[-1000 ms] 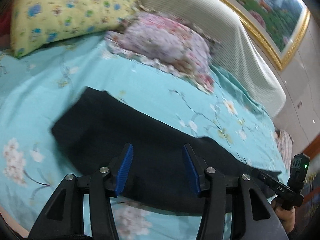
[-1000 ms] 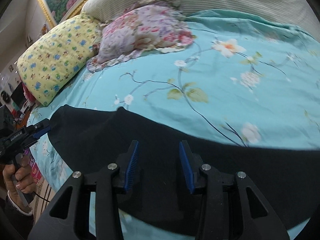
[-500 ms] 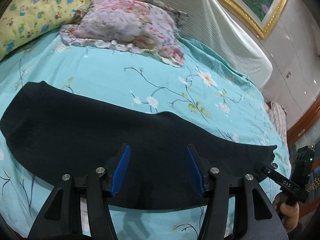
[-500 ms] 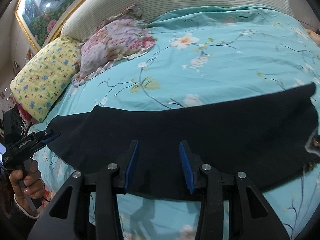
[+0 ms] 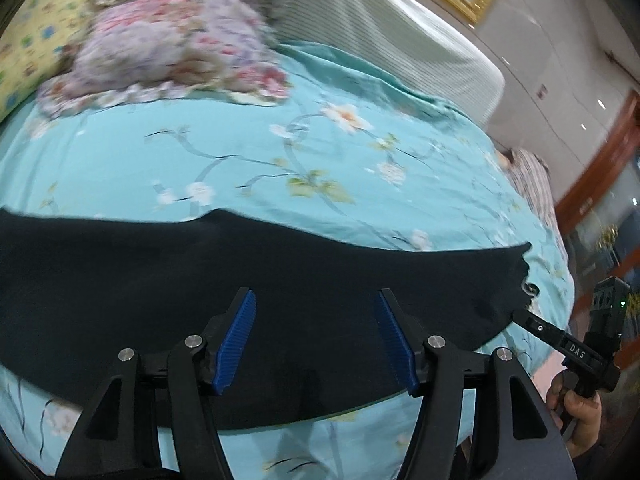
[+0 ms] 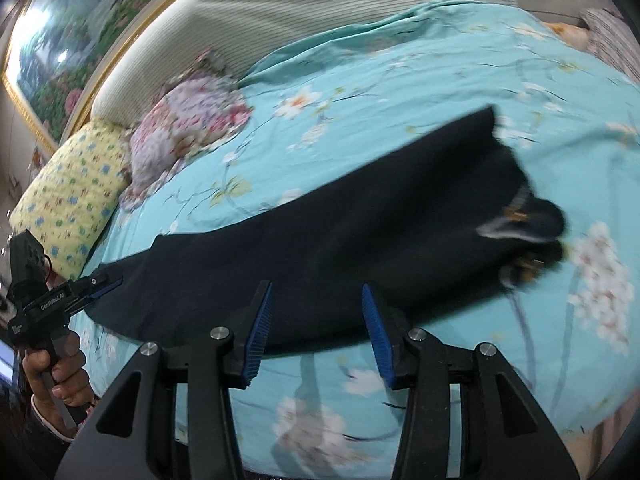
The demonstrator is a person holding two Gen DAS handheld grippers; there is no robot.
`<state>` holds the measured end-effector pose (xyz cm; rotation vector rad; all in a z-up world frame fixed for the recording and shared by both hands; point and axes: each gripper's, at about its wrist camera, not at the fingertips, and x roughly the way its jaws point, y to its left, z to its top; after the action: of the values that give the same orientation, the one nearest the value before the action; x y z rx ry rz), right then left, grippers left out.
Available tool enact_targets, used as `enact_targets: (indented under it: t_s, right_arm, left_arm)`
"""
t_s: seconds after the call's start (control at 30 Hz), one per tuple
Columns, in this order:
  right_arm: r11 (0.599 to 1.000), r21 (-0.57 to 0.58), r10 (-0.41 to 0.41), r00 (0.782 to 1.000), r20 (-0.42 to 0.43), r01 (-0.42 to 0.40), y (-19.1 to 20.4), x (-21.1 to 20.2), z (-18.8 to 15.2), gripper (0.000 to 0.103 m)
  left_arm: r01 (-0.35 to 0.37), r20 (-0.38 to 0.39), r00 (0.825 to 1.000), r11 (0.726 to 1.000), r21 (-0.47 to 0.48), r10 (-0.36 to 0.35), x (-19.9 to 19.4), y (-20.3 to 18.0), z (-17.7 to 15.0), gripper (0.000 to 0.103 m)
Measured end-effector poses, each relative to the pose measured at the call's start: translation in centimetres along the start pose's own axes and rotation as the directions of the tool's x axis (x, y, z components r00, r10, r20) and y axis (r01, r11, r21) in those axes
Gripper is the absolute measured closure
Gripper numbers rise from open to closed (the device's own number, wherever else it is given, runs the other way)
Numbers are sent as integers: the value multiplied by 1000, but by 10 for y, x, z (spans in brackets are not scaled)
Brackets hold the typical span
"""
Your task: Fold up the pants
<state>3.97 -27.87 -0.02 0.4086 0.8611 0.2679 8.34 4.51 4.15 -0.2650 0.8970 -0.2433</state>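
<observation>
Black pants lie flat in a long strip across the turquoise floral bed sheet, folded lengthwise. The waistband end with a label is at the right. My left gripper is open and empty, hovering over the pants' near edge. My right gripper is open and empty above the pants' near edge. The right gripper also shows in the left wrist view near the waist end. The left gripper shows in the right wrist view near the leg end.
A pink floral pillow and a yellow pillow lie at the head of the bed by the striped headboard. A framed painting hangs above. The bed's near edge is just below the pants.
Both views have swung to the right along the pants. The waist end now shows in the right wrist view. Both grippers have stayed open and the pants have stayed flat.
</observation>
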Motion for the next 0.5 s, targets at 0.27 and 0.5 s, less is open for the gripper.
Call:
enact_targets:
  t_s: [0.27, 0.5]
  right_arm:
    - [987, 154, -60, 997, 49, 51, -52, -23, -5, 49]
    - [968, 244, -80, 995, 59, 63, -75, -23, -4, 49]
  left_arm:
    - [54, -50, 998, 990, 132, -48, 30, -56, 19, 35]
    - [115, -115, 989, 967, 227, -90, 60, -99, 34, 34]
